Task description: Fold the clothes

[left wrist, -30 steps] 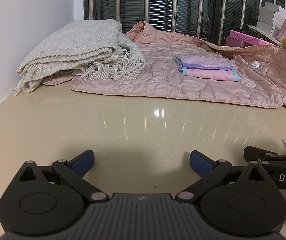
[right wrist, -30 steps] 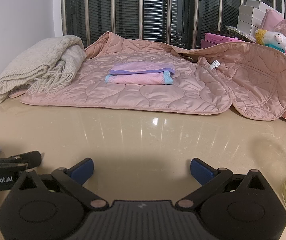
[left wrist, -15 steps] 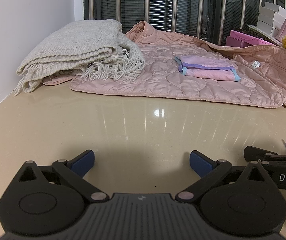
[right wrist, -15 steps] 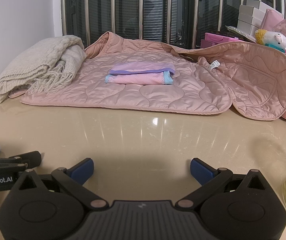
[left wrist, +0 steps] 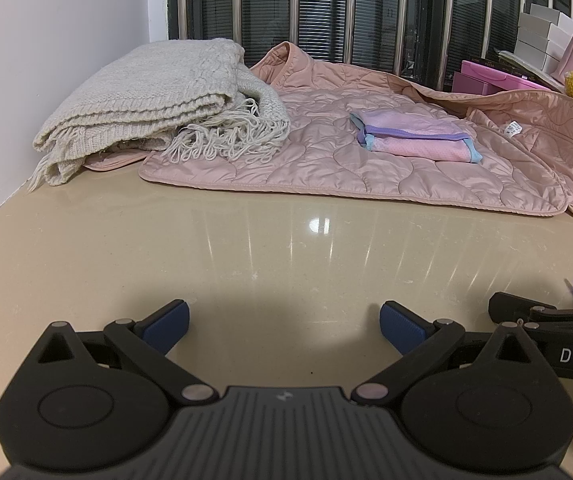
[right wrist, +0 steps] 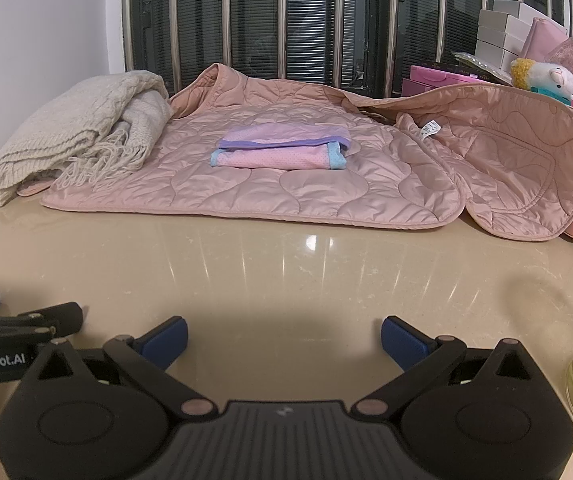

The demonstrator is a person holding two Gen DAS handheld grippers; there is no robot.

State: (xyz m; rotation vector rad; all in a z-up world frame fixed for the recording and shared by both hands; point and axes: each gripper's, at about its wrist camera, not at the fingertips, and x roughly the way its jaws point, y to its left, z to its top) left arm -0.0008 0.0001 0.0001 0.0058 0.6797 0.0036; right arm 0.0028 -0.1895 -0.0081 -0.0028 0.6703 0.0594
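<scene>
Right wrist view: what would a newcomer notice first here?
The pink quilted jacket spread open across the far half of the beige table, with a small folded pink and purple garment lying on it. A folded cream knit blanket overlaps its left edge. Nearest the camera, the right gripper is open and empty.

Both wrist views low over counter (left wrist: 286,248), side by side, facing window; share pink jacket (right wrist: 286,184).
</scene>
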